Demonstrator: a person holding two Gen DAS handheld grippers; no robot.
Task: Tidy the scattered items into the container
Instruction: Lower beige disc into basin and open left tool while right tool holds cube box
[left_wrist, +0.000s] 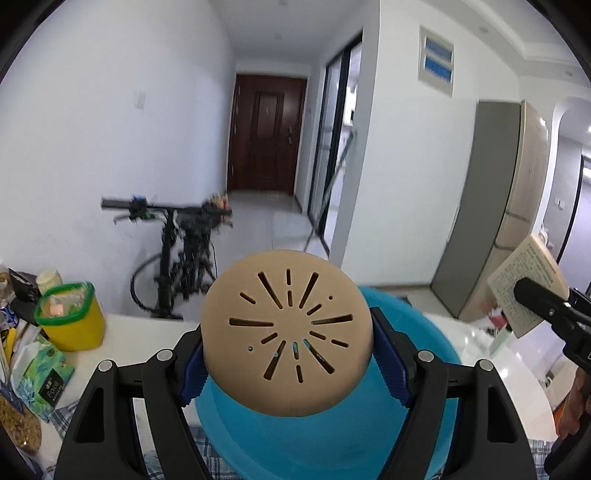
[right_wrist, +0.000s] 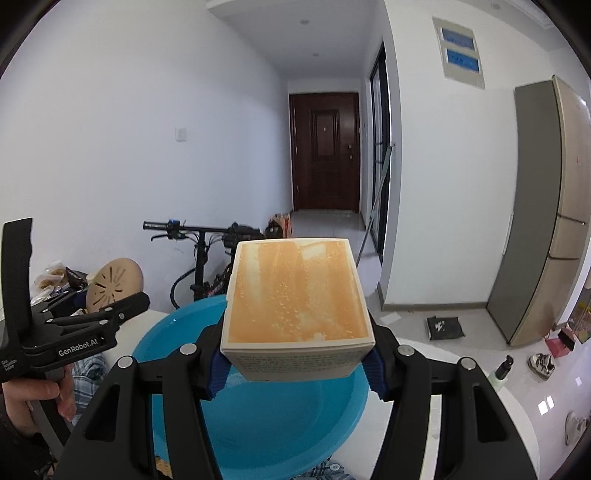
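A: Where do the tongs stand?
B: Left gripper (left_wrist: 288, 363) clamps the tan slotted disc (left_wrist: 286, 341); right gripper (right_wrist: 295, 363) clamps the orange box (right_wrist: 295, 295); both hang above the blue basin (right_wrist: 258, 435).

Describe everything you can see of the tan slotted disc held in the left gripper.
The tan slotted disc is round, matte, plastic-looking, domed, with slots radiating from its centre and a few small holes. It is clamped at its sides between the left gripper's blue pads, tilted to face the camera, above the blue basin. Nothing else touches it.
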